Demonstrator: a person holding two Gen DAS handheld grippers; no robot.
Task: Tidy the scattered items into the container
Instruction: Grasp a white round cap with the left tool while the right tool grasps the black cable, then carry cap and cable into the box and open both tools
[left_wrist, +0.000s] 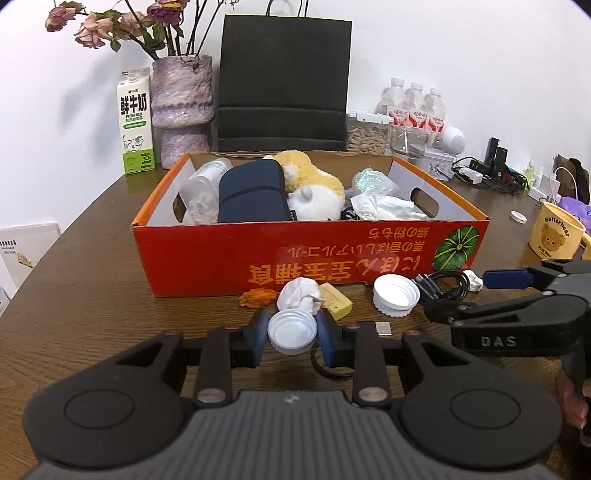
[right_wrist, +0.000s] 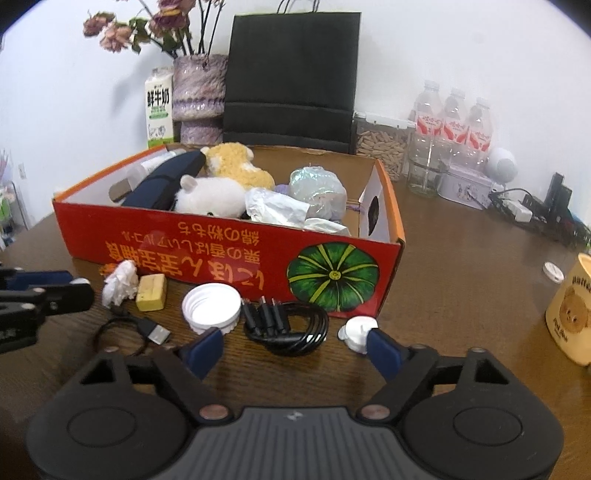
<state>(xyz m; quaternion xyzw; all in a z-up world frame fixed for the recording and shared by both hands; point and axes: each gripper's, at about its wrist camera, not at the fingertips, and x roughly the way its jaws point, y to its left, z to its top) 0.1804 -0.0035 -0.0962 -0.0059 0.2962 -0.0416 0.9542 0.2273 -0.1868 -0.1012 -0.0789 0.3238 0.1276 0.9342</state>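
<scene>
Two hand-held grippers work at the near edge of a brown wooden table (left_wrist: 85, 280). At lower centre of the left wrist view, the left gripper (left_wrist: 292, 332) pinches a small round white plastic cap (left_wrist: 291, 331) between its blue pads, lifted slightly off the tabletop as far as the fisheye view lets one judge. At lower centre of the right wrist view, the right gripper (right_wrist: 295, 345) has its jaws spread wide, nothing pressed between them. Just beyond its fingertips lies a coiled black cable with several plugs (right_wrist: 288, 326), and a small white plug adapter (right_wrist: 356, 332) sits just beside the right fingertip. Left of the cable rests a larger white ribbed jar lid (right_wrist: 211, 308), then a yellow sponge block (right_wrist: 150, 292) and a crumpled white tissue (right_wrist: 120, 283). Behind them all, across mid-frame, stands an open red cardboard box printed with a green pumpkin (right_wrist: 229, 266), already holding plush toys, a navy pouch and wrappers.
</scene>
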